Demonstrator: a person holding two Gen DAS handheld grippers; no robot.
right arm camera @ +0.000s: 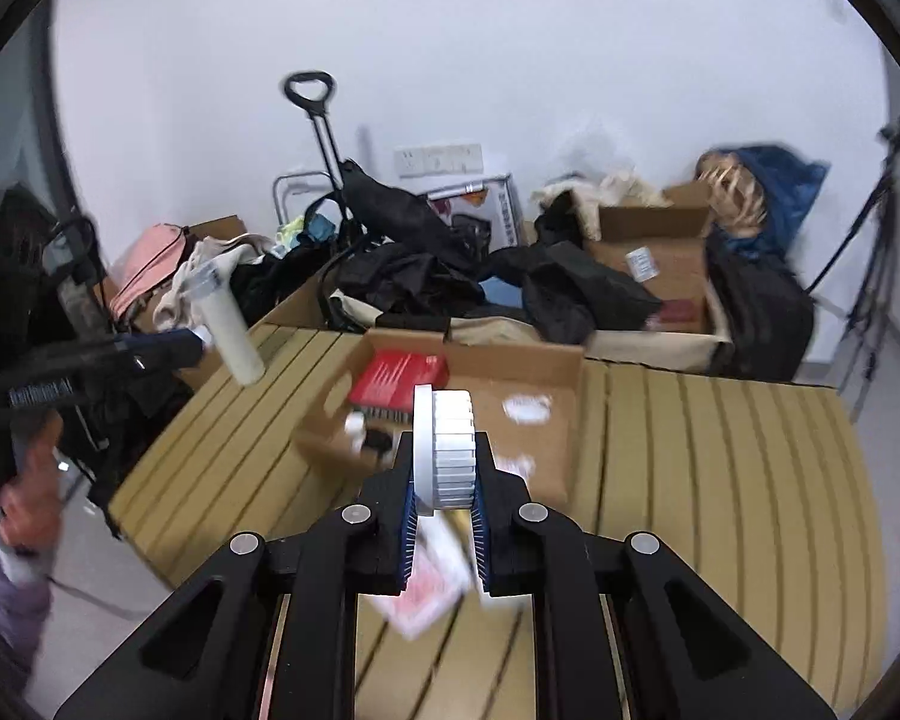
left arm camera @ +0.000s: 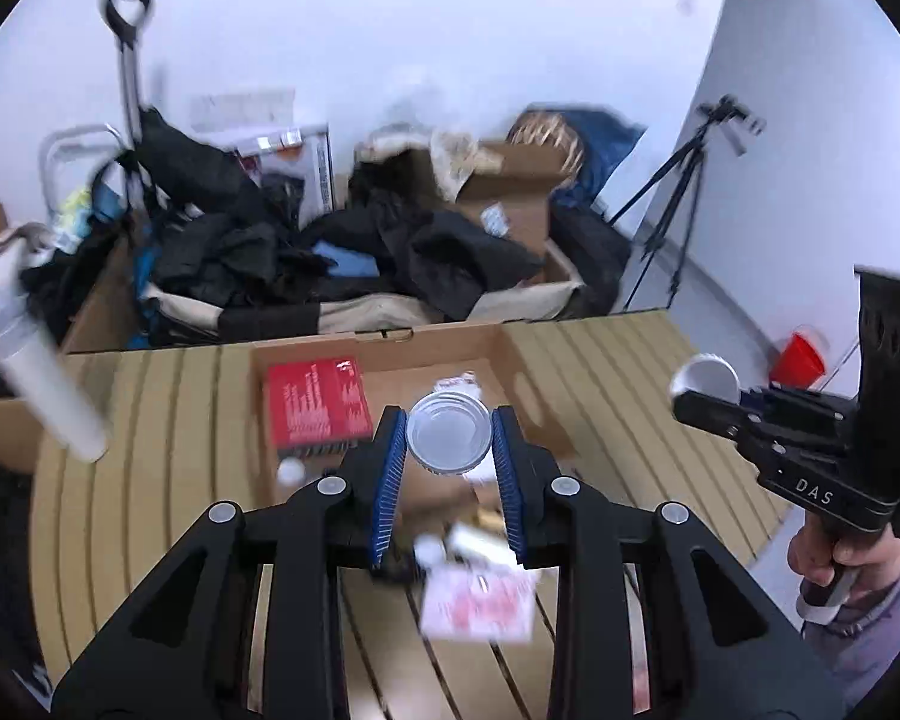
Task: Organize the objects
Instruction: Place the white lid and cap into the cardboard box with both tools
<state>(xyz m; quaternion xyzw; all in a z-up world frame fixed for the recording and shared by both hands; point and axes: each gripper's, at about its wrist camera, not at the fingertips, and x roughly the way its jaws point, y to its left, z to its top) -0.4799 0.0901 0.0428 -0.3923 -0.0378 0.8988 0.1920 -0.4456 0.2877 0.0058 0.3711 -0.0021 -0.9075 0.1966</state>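
Left gripper (left arm camera: 449, 441): fingers (left arm camera: 390, 480) closed on a clear cup (left arm camera: 448, 433), held by its base, mouth facing away, raised above the shallow cardboard box (left arm camera: 390, 339) on the slatted worktop (left arm camera: 150, 480). Right gripper (right arm camera: 444, 495): fingers nearly shut, pinching a white ribbed lid (right arm camera: 447, 450) on edge, also held above the box. Red book (left arm camera: 318, 402) lies in the box.

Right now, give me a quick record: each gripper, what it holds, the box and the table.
left gripper: shut on round container, seen end-on
right gripper: shut on white cap
box: open cardboard, on the table, red book inside
table: slatted; red-and-white packet lies on it outside the box, blurred
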